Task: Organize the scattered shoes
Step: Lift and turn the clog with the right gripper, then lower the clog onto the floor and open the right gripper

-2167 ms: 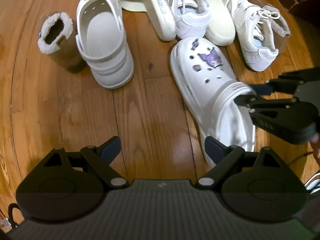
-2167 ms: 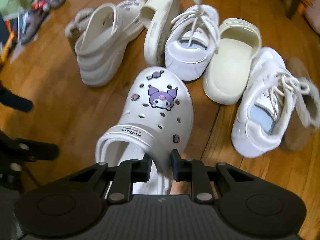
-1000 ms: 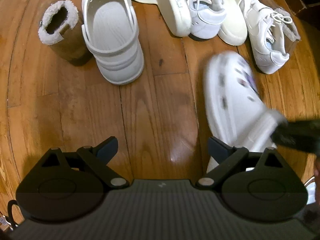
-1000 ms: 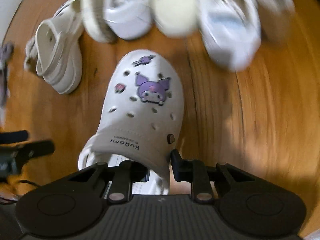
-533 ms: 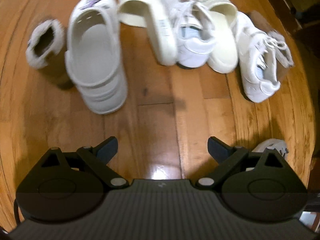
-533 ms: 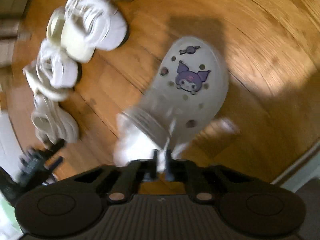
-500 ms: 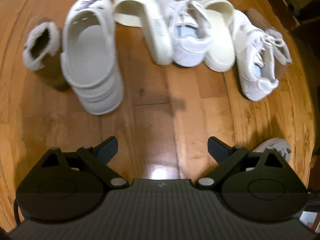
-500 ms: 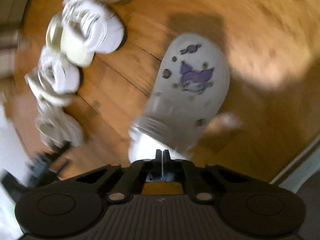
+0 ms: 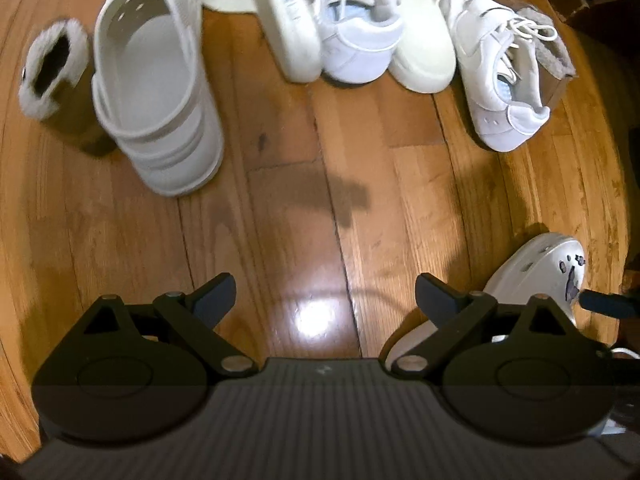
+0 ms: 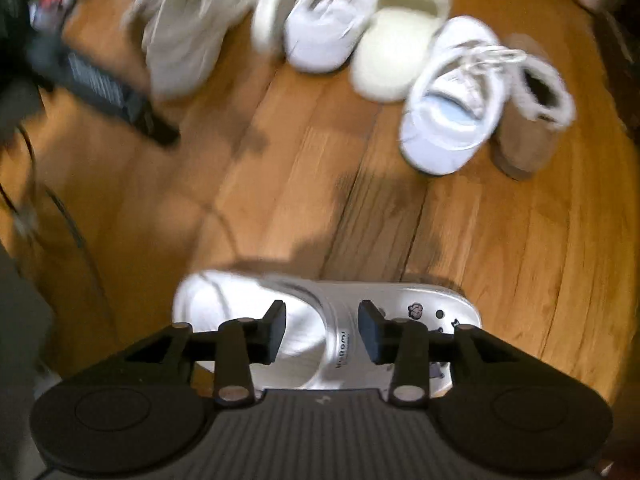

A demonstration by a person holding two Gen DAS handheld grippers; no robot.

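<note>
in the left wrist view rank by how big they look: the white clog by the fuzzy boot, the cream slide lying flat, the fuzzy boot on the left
1. White clog, clearly the largest.
2. Cream slide.
3. Fuzzy boot, smallest, though it sits at the distorted fisheye edge and is partly hidden by the clog, so its true size is unsure.

We see the left gripper (image 9: 325, 296) filling the lower part of the left wrist frame: a grey ribbed body with a small white mark at its top centre, two black rounded housings with embossed ovals, and black linkage arms pinned by silver screws. Its fingers (image 9: 216, 291) end in dark blue-grey pads. The right gripper (image 10: 322, 332) has the same ribbed grey body, black discs, silver screws and dark rectangular fingertips (image 10: 370, 334). A thin cable shows at the left frame's lower right edge.
</note>
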